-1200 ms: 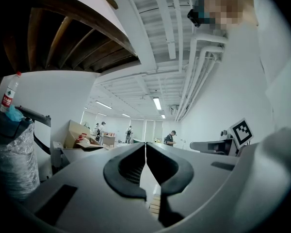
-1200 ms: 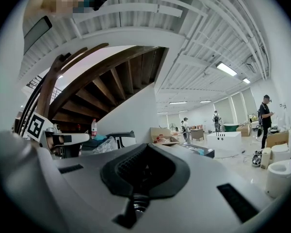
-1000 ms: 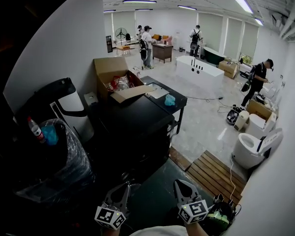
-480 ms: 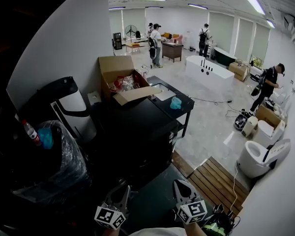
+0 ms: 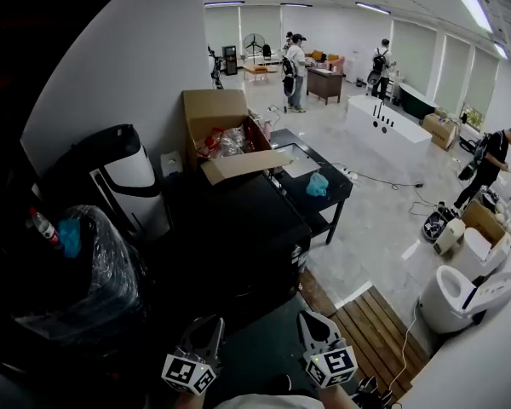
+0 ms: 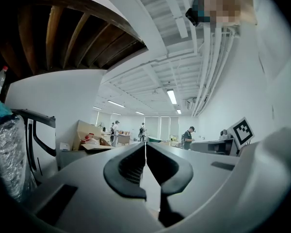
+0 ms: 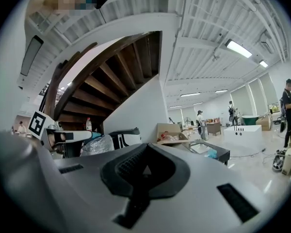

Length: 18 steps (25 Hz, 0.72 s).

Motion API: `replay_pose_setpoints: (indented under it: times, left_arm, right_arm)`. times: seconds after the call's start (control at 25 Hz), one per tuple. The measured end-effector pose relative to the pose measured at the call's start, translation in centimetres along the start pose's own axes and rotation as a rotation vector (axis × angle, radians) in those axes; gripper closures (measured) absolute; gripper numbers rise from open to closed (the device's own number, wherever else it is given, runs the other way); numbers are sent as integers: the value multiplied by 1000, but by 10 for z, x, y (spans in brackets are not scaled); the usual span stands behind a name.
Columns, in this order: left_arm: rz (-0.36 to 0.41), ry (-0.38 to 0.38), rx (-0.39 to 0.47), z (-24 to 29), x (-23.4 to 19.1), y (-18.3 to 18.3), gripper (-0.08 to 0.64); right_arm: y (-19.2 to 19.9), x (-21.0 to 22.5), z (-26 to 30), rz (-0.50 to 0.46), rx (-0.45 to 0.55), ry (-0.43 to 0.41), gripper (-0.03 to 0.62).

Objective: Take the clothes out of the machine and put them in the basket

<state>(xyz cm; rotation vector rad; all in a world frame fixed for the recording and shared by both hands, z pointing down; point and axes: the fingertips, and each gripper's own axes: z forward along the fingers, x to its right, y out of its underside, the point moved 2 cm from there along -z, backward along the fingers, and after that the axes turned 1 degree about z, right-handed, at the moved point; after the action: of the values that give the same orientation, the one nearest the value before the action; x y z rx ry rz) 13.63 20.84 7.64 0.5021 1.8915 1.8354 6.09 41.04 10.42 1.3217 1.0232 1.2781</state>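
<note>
An open cardboard box (image 5: pixel 224 124) full of crumpled wrappings sits at twelve o'clock from the middle of the head view. Just at its three o'clock stands a low black table (image 5: pixel 336 175) with a turquoise bag (image 5: pixel 318 184) lying on it. Farther off, at one o'clock, is a white bathtub (image 5: pixel 390 124), and past it a wooden desk (image 5: pixel 326 83) with people (image 5: pixel 296 71) standing near. A white toilet (image 5: pixel 460 295) is at four o'clock and a slatted wooden platform (image 5: pixel 376 331) at five. At nine o'clock, a bottle (image 5: pixel 41 227) pokes up beside clear plastic wrap (image 5: pixel 102 262).
</note>
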Motion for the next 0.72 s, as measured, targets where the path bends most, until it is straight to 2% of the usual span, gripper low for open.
replay_pose_setpoints:
  times: [0.28, 0.72]
  left_arm:
    - [2, -74, -13, 33, 13, 4, 537]
    - [16, -139, -21, 46, 9, 6, 537]
  right_arm:
    - [0, 34, 25, -5, -32, -97, 583]
    - [2, 38, 46, -8, -49, -171, 583]
